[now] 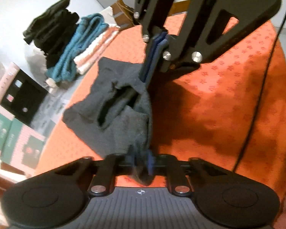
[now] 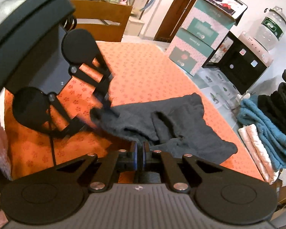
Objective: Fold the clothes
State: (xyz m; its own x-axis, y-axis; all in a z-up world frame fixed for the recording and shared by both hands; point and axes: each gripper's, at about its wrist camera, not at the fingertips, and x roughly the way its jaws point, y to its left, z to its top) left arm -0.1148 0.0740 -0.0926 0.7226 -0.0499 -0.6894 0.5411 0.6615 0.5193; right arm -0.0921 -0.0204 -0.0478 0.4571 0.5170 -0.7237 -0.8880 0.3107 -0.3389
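Note:
A dark grey garment [image 1: 116,112] hangs slack between both grippers above the orange tablecloth [image 1: 228,99]. My left gripper [image 1: 143,164] is shut on one edge of it. My right gripper [image 1: 160,38] shows at the top of the left wrist view, shut on the opposite edge. In the right wrist view the garment [image 2: 173,126] spreads over the cloth [image 2: 143,70], the right gripper [image 2: 140,152] pinches its near edge and the left gripper [image 2: 103,101] holds its far corner.
A stack of folded clothes, black [image 2: 280,105], teal [image 2: 265,129] and white-pink [image 2: 257,152], lies at the table's edge. Teal-pink boxes [image 2: 196,43], a black box [image 2: 238,66] and a water bottle [image 2: 270,28] stand behind. A wooden chair [image 2: 101,21] is across the table.

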